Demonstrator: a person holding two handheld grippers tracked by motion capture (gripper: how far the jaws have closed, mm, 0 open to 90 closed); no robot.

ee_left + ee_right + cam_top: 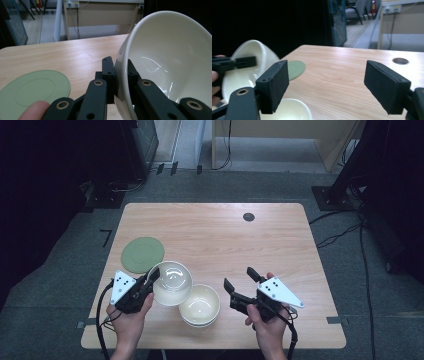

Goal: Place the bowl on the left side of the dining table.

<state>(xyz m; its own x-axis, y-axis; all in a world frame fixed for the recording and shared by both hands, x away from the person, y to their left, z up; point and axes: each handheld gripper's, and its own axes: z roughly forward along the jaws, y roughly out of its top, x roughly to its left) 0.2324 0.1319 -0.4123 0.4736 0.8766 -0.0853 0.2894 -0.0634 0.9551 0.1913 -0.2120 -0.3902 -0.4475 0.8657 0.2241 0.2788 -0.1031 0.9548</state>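
My left jaws [151,279] pinch the rim of a cream bowl [172,283], held tilted above the counter [225,235], mouth turned toward my right side. My right jaws [239,279] stand wide apart, empty, beside the bowl stack [200,305].

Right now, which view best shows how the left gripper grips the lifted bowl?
The left gripper view: its jaws pinch the tilted white bowl's rim, one inside, one outside. The high view shows the left gripper at that bowl's edge from above; the right gripper view shows it small at far left.
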